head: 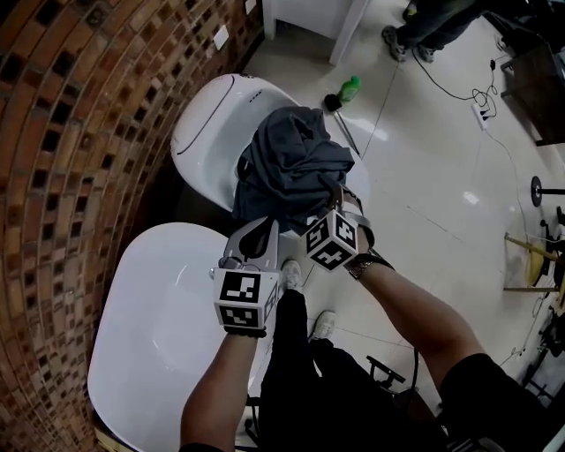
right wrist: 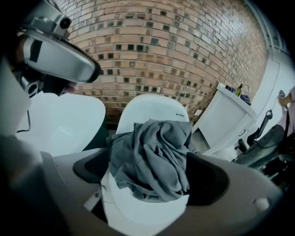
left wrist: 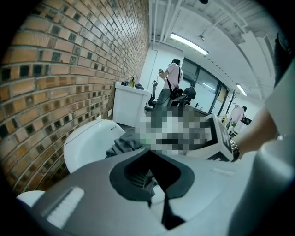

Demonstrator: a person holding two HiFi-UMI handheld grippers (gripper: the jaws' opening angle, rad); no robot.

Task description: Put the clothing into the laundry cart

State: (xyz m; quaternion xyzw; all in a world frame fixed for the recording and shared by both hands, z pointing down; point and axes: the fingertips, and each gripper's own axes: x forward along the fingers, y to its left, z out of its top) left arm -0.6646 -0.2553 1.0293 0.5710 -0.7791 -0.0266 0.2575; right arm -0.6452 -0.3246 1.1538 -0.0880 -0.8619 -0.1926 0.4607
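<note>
A crumpled grey garment (head: 287, 163) lies heaped on the far white oval shell (head: 207, 124) by the brick wall. My right gripper (head: 335, 201) is at the heap's near edge, pointing steeply down. In the right gripper view the garment (right wrist: 152, 156) sits between the wide-spread jaws of the right gripper (right wrist: 150, 180), which stands open; I see no pad pressing on the cloth. My left gripper (head: 258, 231) hovers just left of the right one, short of the heap. Seen from its own camera, the left gripper (left wrist: 154, 177) has its jaws closed together and empty, with the garment (left wrist: 122, 145) ahead.
A second white oval shell (head: 168, 327) lies nearer, under my left arm. The brick wall (head: 79, 132) runs along the left. On the tiled floor stand a green bottle (head: 350, 86), a white cabinet (head: 309, 22) and cables (head: 459, 88). A person (left wrist: 173, 80) stands further off.
</note>
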